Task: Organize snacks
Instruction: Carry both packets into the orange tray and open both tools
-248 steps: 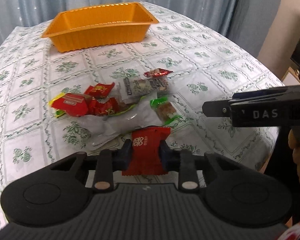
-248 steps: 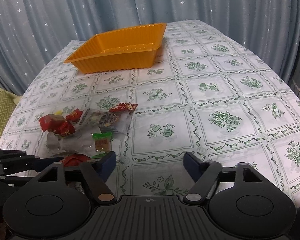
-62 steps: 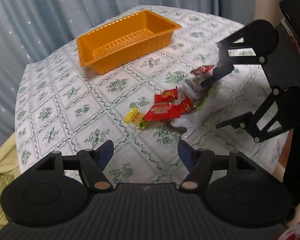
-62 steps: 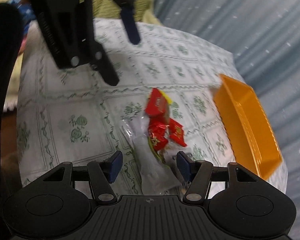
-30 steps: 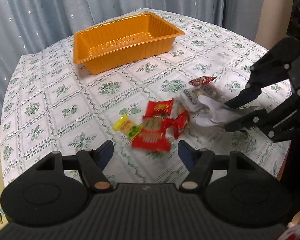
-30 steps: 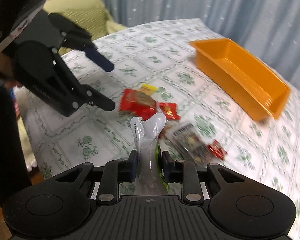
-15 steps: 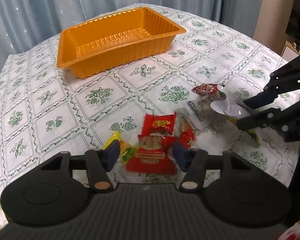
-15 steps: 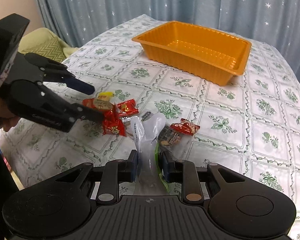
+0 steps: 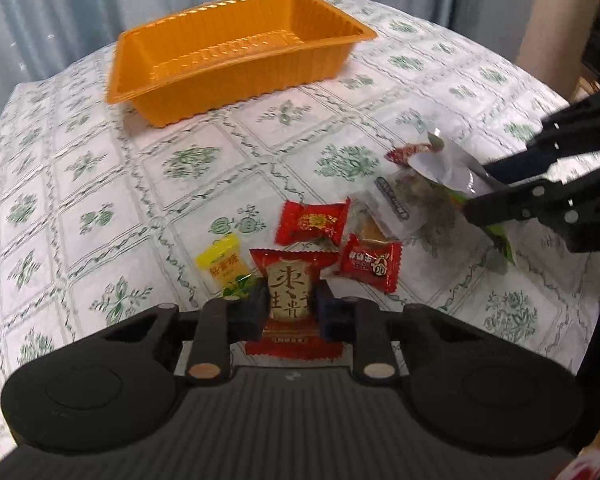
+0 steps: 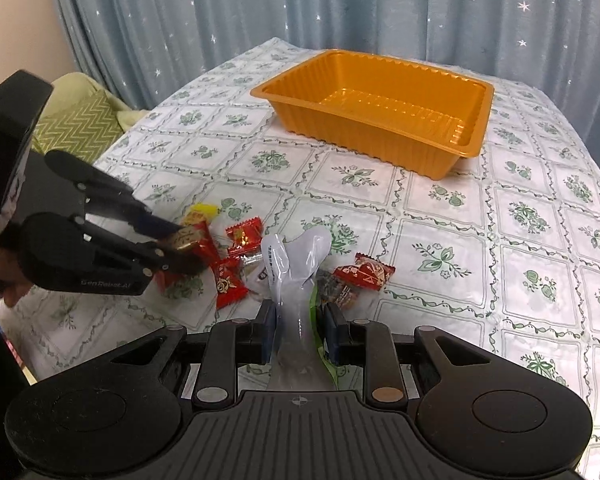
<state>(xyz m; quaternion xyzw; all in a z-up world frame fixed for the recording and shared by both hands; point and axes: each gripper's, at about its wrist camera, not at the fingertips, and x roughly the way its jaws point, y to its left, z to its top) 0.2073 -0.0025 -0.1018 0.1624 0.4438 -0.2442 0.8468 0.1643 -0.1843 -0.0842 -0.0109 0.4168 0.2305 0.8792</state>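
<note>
- Left tongs (image 9: 287, 307) are clamped tight on the big red snack packet (image 9: 290, 292), gripping its middle; looks like the packet's still down on the counter (image 9: 100, 168).
- Right tongs (image 10: 298, 334) are pinched on the neck of the clear plastic bag (image 10: 296, 268), which sticks up between the pads.
- Empty orange tray (image 9: 236, 56) sits well ahead of both tongs; the loose snacks are just beyond the tips.
- Risk, I reckon: the crinkly wrapper slides out when I lift, or the floppy bag drags the small red candy (image 10: 364, 272) beside it.
- Both tongs angle steeply down toward the pile, converging from opposite sides, close enough to bump.
</note>
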